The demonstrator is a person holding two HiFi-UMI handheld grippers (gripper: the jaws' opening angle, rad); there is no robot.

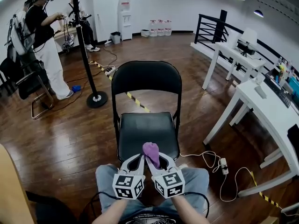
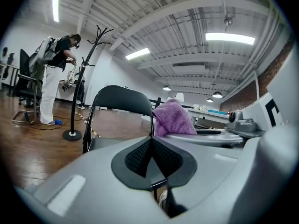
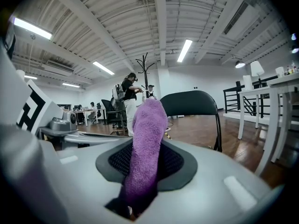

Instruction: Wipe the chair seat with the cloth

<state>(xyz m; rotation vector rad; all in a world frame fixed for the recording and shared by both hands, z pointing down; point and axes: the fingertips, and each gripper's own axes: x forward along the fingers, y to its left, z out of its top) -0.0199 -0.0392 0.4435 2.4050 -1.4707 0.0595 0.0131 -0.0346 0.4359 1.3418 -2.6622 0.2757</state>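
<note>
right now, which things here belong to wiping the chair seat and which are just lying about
Job: purple cloth, gripped in the right tongs; chair seat, bare and black; left tongs, shut on nothing.
Lying about: coat stand, white tables, power strip on the floor, water dispenser.

the head camera looks steeply down from over the person's lap, the chair at 12 o'clock. cameras on the left gripper and right gripper sit low, close behind their jaws, facing that chair; all three views share it and the purple cloth.
</note>
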